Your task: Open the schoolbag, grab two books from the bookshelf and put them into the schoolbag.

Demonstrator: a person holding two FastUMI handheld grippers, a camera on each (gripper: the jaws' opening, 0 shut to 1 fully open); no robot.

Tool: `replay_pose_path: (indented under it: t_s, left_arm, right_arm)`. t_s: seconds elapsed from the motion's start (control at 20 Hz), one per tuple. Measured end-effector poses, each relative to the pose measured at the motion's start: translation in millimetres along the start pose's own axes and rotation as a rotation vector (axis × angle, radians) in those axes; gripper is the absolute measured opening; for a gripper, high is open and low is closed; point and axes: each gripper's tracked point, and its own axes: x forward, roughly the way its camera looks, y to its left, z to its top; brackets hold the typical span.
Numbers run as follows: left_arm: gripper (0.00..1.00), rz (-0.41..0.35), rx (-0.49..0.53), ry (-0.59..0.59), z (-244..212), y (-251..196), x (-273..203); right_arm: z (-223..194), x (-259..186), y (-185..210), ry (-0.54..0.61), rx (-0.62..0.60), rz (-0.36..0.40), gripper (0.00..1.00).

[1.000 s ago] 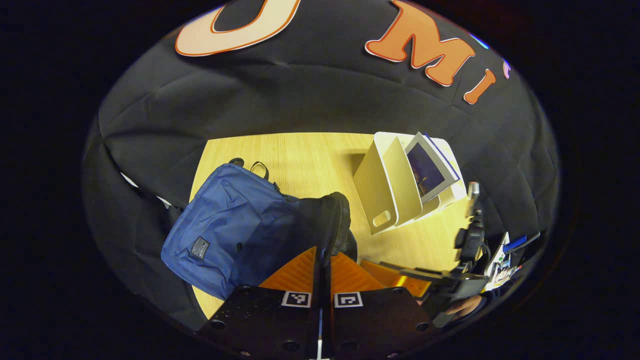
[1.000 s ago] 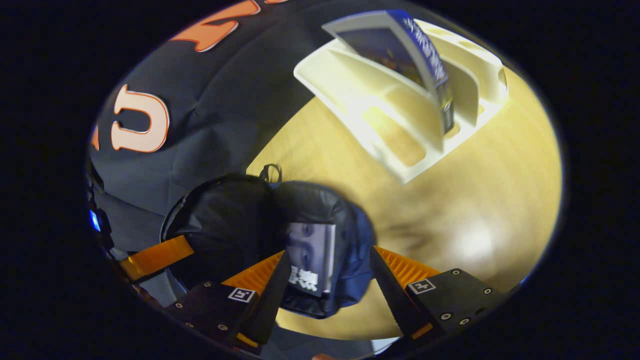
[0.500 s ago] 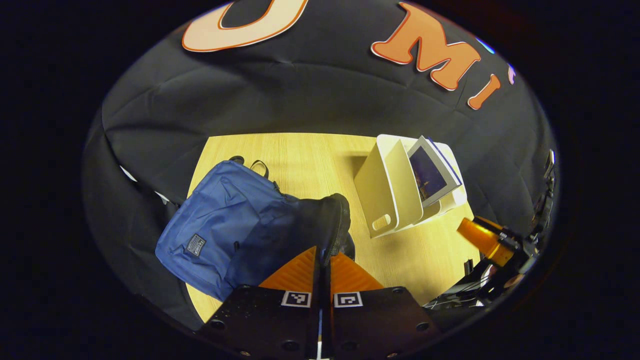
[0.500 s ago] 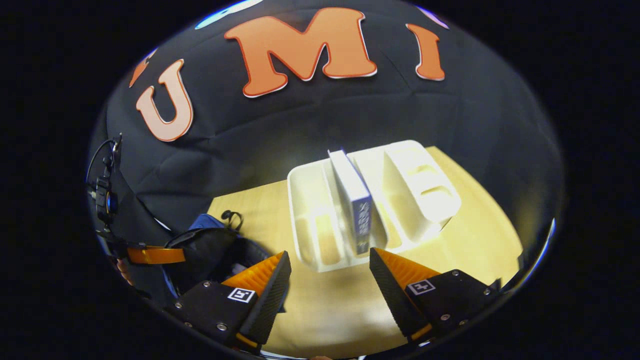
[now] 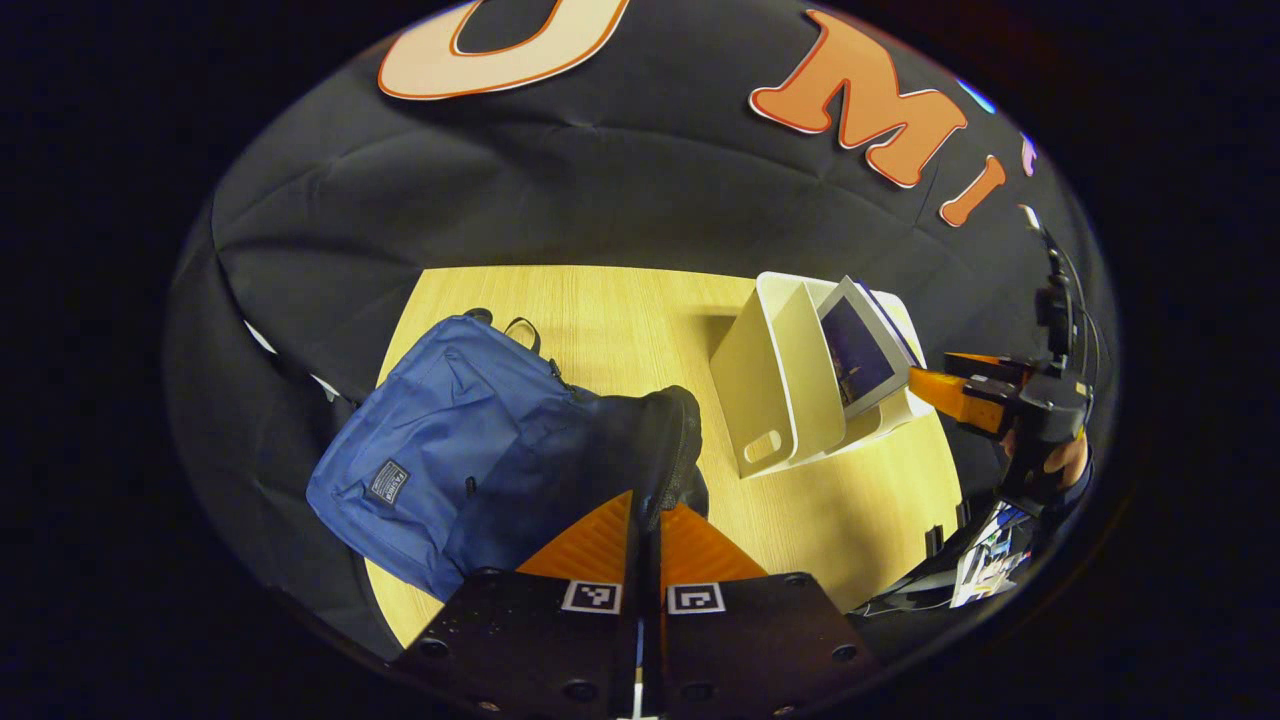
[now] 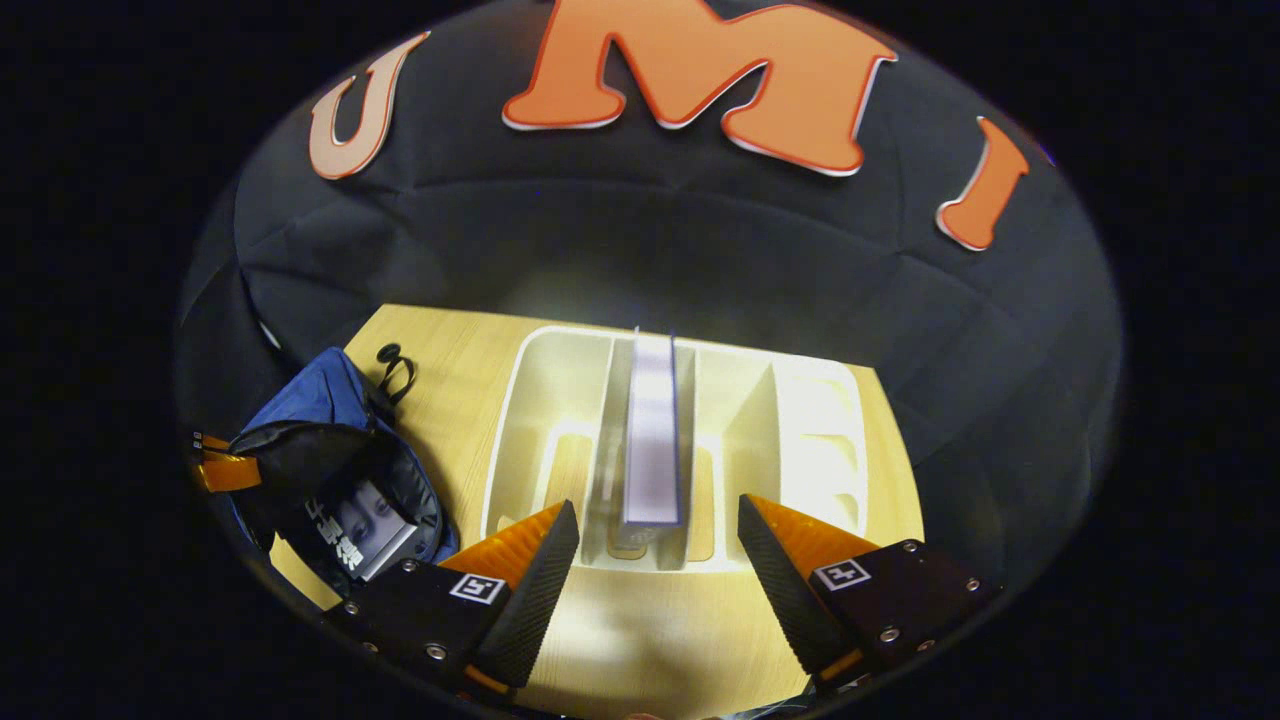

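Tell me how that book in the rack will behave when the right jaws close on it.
The book looks thick and stands on edge, so it should stay stiff when pinched. It leans against a divider of the rack, so it may tip if nudged. Its cover looks glossy and could slip. The right gripper is open, facing its edge.

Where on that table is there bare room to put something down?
Bare wood lies along the table's back edge, between the schoolbag and the white bookshelf, and in front of the bookshelf on the near right. The near left is crowded: the open schoolbag sprawls there, its edge pinched by the left gripper. The right gripper hangs open before the remaining book.
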Motion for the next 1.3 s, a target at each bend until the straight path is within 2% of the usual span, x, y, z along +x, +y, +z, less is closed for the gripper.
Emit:
replay_pose_path:
  t_s: [0.2, 0.45, 0.55, 0.6, 0.75, 0.8, 0.85, 0.9, 0.95, 1.0, 1.05, 1.3]
  left_arm:
    - [0.03, -0.002, -0.012, -0.002, -0.1, 0.8, 0.3]
    - [0.03, -0.004, -0.017, 0.004, -2.1, 2.8, 1.4]
    - [0.03, -0.004, -0.019, 0.006, -1.1, 3.5, 1.9]
    - [0.02, -0.003, -0.018, 0.004, -0.7, 4.7, 2.5]
    - [0.03, -0.006, -0.02, 0.009, -1.1, 5.0, 4.1]
    - [0.03, -0.005, -0.022, 0.01, -0.9, 5.0, 4.1]
    - [0.02, -0.007, -0.027, 0.011, -2.4, 6.2, 4.2]
    - [0.02, -0.007, -0.028, 0.011, -2.0, 6.0, 4.4]
    - [0.03, -0.007, -0.031, 0.011, -3.9, 6.5, 4.7]
    - [0.03, -0.008, -0.031, 0.011, -3.0, 6.6, 4.6]
    - [0.03, -0.008, -0.032, 0.011, -3.7, 7.6, 4.4]
    - [0.03, -0.015, -0.026, 0.017, -2.9, 4.7, 6.5]
  right_arm:
    - [11.4, 35.8, -4.8, 0.039, -0.048, -0.032, 0.97]
    - [26.8, 70.6, -6.3, 0.122, -0.031, -0.007, 0.96]
    - [31.7, 85.4, -12.6, 0.129, -0.047, -0.033, 0.88]
    - [29.8, 90.8, -11.3, 0.14, -0.045, -0.033, 0.8]
    - [22.8, 104.2, -4.3, 0.187, -0.038, -0.011, 0.69]
    - [22.4, 106.7, -5.9, 0.196, -0.041, -0.02, 0.56]
    - [22.6, 109.8, -3.5, 0.199, -0.033, -0.015, 0.63]
    - [21.9, 108.9, 1.1, 0.207, -0.015, 0.005, 0.54]
    - [21.7, 110.6, 2.8, 0.217, 0.006, 0.02, 0.51]
    - [20.9, 108.3, 3.2, 0.225, 0.012, 0.026, 0.36]
    - [20.2, 109.6, 2.4, 0.223, 0.011, 0.031, 0.42]
    - [27.3, 90.0, -12.2, 0.184, 0.047, 0.037, 0.4]
